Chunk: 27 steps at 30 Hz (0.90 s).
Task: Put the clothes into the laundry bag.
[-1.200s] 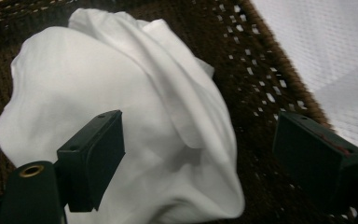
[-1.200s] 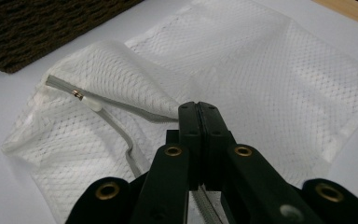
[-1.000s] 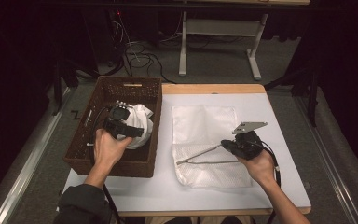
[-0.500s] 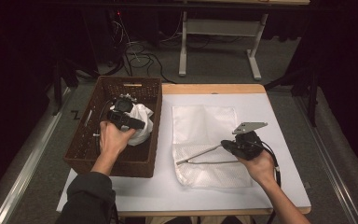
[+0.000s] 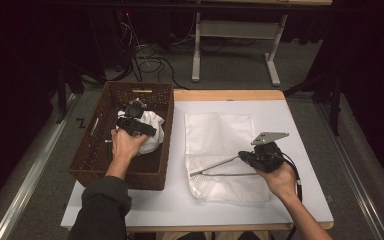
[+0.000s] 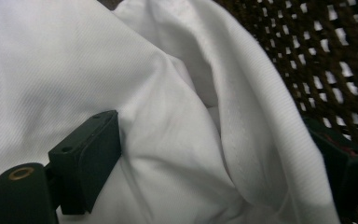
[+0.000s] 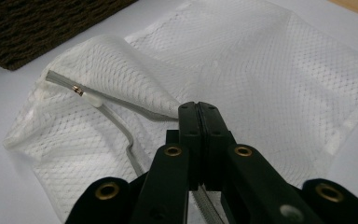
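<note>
A crumpled white cloth (image 5: 154,131) (image 6: 168,84) lies inside a dark wicker basket (image 5: 145,176) at the table's left. My left gripper (image 5: 135,112) (image 6: 214,163) is down in the basket on top of the cloth. It is open, and a fold of the cloth bulges between its wide-set jaws. A white mesh laundry bag (image 5: 220,132) (image 7: 270,70) lies flat on the table's white top. My right gripper (image 5: 241,156) (image 7: 199,111) is shut on the bag's upper zipper edge and holds that layer lifted, so the mouth gapes. The zipper pull (image 7: 78,89) sits at the bag's corner.
The basket wall (image 6: 321,60) stands close behind the cloth. The basket's corner (image 7: 37,28) lies just beyond the bag's mouth. The white table top (image 5: 290,205) is bare around the bag. Beyond the far edge are a desk frame (image 5: 230,30) and cables on the floor.
My left hand has moved farther into the basket and lower, onto the white cloth. The right hand and the mesh bag have stayed put.
</note>
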{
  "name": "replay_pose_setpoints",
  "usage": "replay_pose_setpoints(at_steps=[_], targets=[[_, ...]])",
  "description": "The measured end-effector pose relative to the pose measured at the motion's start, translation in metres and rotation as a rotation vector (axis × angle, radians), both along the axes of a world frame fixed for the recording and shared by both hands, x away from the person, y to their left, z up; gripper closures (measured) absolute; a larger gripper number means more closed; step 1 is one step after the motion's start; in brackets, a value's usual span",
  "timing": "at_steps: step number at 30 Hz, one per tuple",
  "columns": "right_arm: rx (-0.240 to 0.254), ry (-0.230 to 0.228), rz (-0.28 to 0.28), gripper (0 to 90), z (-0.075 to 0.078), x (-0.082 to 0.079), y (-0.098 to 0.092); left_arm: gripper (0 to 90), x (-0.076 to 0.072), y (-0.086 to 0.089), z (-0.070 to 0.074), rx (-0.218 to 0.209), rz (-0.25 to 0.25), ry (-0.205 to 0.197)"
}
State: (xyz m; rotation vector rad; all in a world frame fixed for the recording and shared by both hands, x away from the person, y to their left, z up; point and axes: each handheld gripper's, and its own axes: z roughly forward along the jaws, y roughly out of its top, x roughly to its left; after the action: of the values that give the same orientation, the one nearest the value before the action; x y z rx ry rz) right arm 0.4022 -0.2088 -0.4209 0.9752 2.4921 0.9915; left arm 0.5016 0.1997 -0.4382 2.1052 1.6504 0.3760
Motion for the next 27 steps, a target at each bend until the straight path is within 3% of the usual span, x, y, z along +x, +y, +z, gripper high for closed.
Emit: replay_pose_setpoints(at_steps=[4, 8, 12, 16, 23, 27], targets=[[0.006, -0.001, -0.001, 90.0, 0.000, -0.001, 0.001, 12.8, 0.005, 0.003, -0.006, -0.002, 0.010, 0.021], [0.004, 0.000, 0.002, 90.0, -0.001, 0.000, 0.002, 12.3, 0.008, 0.003, -0.010, 0.029, 0.023, 0.039], [0.011, 0.003, 0.000, 90.0, -0.002, -0.001, 0.003, 11.1, 0.011, 0.003, -0.020, 0.066, 0.046, 0.094], [0.003, 0.002, -0.002, 90.0, -0.003, -0.002, 0.002, 10.8, 0.013, 0.006, -0.025, 0.077, 0.094, 0.145], [-0.001, 0.001, -0.004, 90.0, -0.003, -0.004, 0.000, 6.0, 0.014, 0.007, -0.033, 0.075, 0.112, 0.162], [-0.006, -0.003, 0.000, 90.0, -0.002, -0.004, -0.001, 6.0, 0.013, 0.004, -0.035, 0.101, 0.105, 0.169]])
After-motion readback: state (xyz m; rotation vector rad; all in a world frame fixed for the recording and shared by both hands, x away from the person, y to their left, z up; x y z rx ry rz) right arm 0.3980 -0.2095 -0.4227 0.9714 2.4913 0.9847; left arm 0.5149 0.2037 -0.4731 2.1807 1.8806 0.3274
